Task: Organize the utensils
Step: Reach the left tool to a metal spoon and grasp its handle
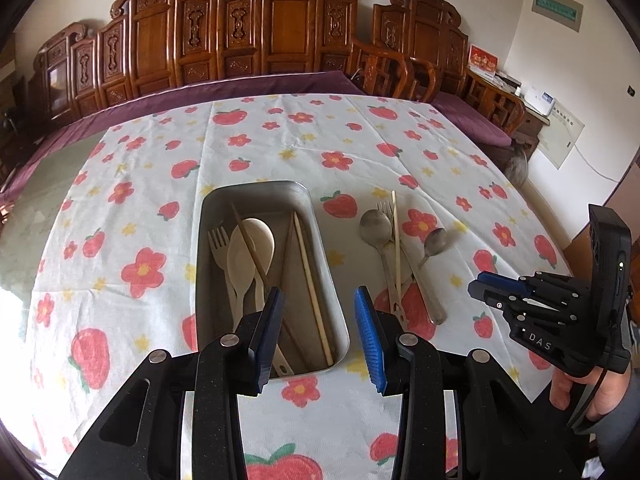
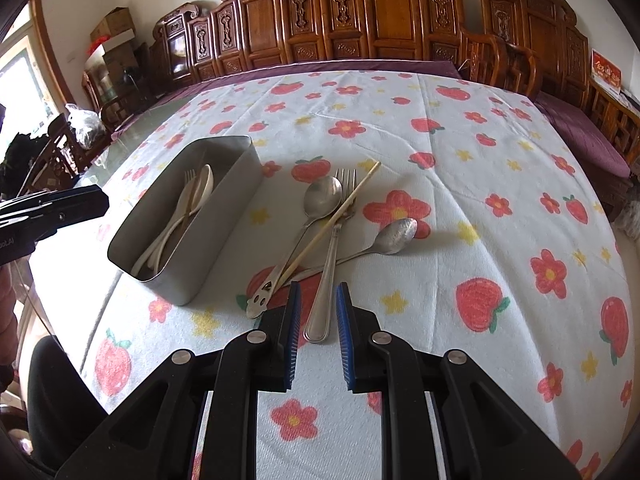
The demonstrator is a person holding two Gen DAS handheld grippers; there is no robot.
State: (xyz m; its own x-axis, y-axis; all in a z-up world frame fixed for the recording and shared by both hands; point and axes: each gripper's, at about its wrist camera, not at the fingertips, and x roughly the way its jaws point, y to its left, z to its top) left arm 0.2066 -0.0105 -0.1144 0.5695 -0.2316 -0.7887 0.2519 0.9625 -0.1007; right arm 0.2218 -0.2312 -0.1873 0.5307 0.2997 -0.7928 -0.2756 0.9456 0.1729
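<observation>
A metal tray (image 1: 322, 240) (image 2: 224, 216) on the table holds cream plastic spoons (image 1: 250, 248), a plastic fork (image 1: 218, 240) and chopsticks (image 1: 312, 284). To its right lie a metal fork (image 2: 334, 256), a large metal spoon (image 2: 322, 194) (image 1: 375, 224), a small metal spoon (image 2: 396, 234) (image 1: 434, 240) and one light chopstick (image 2: 336, 216) (image 1: 396, 248). My left gripper (image 1: 318, 336) is open and empty above the tray's near end. My right gripper (image 2: 318, 332) is open, its fingers on either side of the fork's handle end, above it.
The table carries a white cloth (image 1: 280, 148) printed with strawberries and flowers. Carved wooden benches (image 1: 240, 36) with purple cushions stand behind and to the right. Boxes and chairs (image 2: 112, 40) stand at the far left. A hand (image 1: 576, 392) holds the right gripper.
</observation>
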